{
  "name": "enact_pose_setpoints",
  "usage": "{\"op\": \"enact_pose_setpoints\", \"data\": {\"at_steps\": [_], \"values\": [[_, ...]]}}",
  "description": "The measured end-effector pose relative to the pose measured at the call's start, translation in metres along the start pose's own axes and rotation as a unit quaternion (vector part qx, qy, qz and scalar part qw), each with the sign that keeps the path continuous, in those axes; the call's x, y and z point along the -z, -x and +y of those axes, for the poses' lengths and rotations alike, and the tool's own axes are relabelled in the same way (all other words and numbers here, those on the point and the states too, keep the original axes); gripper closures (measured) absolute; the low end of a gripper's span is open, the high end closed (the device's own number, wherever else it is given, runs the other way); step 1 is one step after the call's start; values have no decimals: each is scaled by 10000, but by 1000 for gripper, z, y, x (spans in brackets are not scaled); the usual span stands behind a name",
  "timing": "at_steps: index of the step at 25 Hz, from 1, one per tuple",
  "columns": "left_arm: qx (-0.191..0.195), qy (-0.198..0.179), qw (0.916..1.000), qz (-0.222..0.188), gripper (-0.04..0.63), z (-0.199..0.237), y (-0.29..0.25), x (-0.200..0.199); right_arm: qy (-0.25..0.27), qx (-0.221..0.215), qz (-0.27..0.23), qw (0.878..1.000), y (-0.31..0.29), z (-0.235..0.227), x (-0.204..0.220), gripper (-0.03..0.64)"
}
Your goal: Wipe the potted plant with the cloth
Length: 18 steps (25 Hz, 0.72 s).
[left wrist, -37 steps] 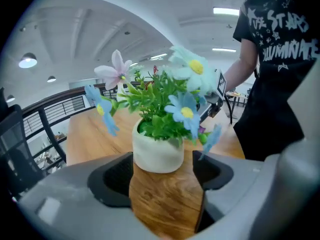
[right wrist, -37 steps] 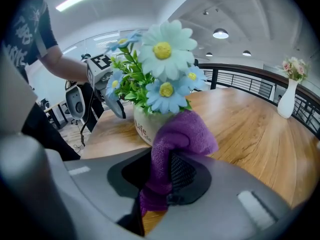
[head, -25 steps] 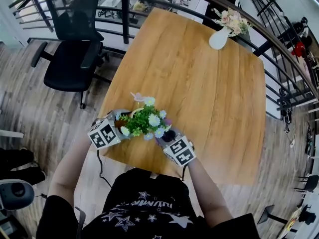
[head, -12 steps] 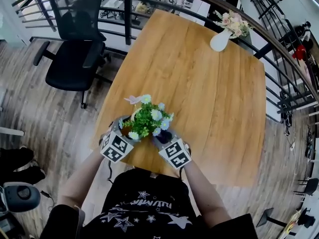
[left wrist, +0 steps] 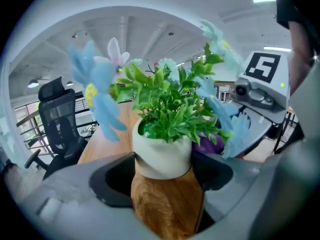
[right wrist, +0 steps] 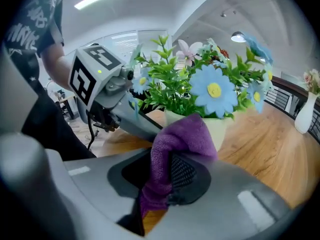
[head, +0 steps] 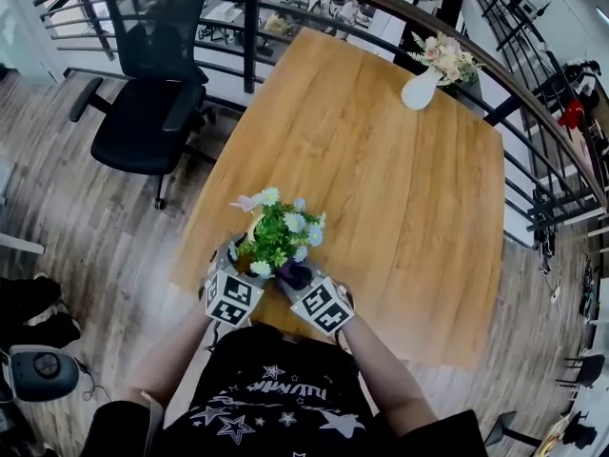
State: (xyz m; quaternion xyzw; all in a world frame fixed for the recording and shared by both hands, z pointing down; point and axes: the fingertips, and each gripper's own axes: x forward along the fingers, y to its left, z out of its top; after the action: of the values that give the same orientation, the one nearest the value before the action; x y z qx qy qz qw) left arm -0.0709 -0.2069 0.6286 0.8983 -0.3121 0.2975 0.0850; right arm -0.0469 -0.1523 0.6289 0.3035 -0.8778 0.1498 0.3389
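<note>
Purple cloth [right wrist: 182, 136] is pinched between the jaws of my right gripper [right wrist: 172, 176]. A bunched fold stands proud of the tips, so fabric rather than metal meets the pot [left wrist: 162, 156]. That fold touches the pot wall just under the leaves [left wrist: 170, 109].

My left gripper [left wrist: 164, 170] is closed on the pot, one jaw against each side of the wall, low down. I judge this grip is there to brace the pot against the push of the wipe and to leave the foliage above the pot free.

The two grippers flank the pot from my side. The near edge of the table [head: 381, 160] runs close by the pot. The pot looks slightly tilted, and I cannot tell whether its base rests on the wood.

Judgement: wiping is at an early stage, with contact on the pot wall only. The blue flowers [right wrist: 215, 91] above the pot look light and will bend under pressure.
</note>
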Motion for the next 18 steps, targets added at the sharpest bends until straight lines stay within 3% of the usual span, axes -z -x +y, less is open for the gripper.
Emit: {"op": "enact_pose_setpoints", "data": {"at_steps": [11, 18], "values": [[-490, 342, 9982, 12, 224, -3, -3, 3, 667, -77, 258, 9974, 22, -13, 16, 532], [-1108, 840, 9902, 134, 224, -8, 20, 10, 767, -182, 90, 9968, 53, -18, 28, 532]]}}
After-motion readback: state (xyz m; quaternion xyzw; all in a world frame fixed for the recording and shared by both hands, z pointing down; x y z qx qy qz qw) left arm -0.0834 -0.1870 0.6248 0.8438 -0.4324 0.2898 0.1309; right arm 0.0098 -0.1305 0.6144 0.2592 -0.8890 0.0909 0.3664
